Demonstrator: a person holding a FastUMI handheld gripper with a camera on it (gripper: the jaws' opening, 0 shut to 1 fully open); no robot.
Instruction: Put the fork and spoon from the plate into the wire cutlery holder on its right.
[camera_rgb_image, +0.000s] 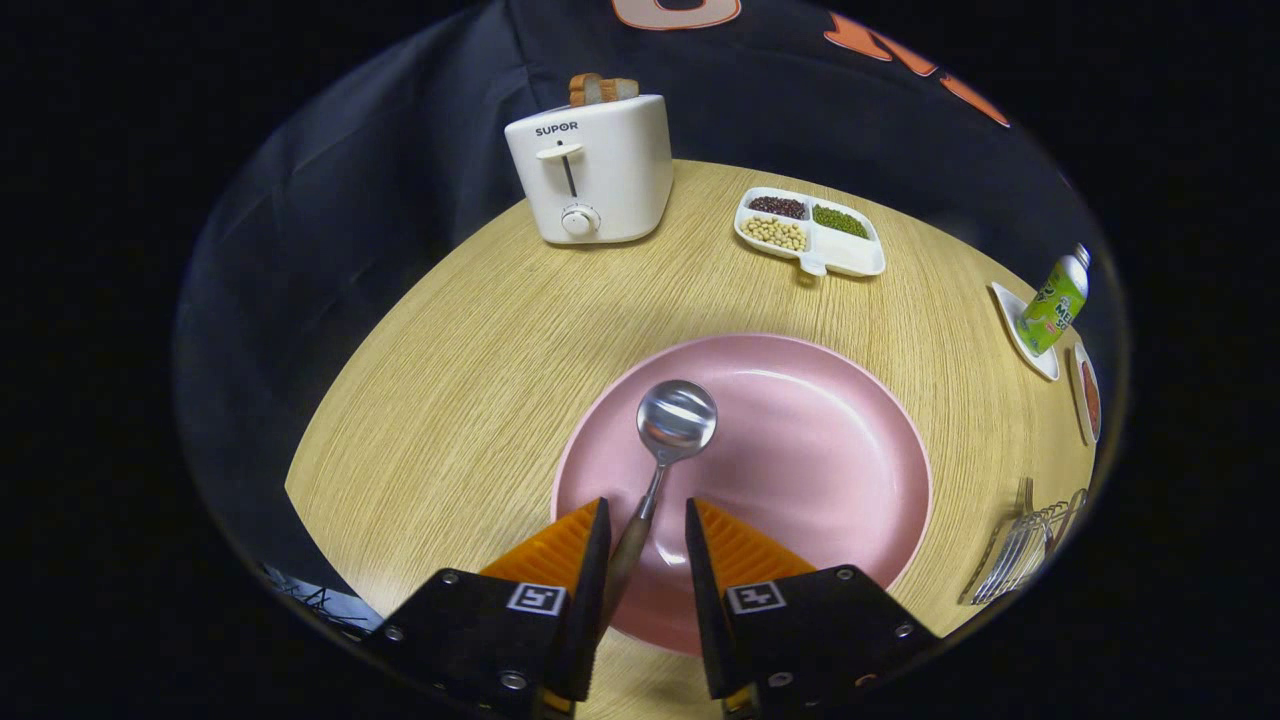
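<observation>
One spoon (671, 440) lies on pink plate (800, 450), handle between parted gripper (647, 525) fingers, left finger touching; nothing gripped.

A round wooden desk (450, 380) is carrying a pink plate (800, 450), a white toaster (590, 170) and a divided bean tray (810, 232). A wire cutlery holder (1020, 545) is sitting right of the plate.

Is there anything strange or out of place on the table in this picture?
Nothing looks spilled or damaged. The spoon lies on the pink plate, its handle between the open gripper fingers. The fork already stands in the wire holder. The beans stay inside the divided tray.
</observation>
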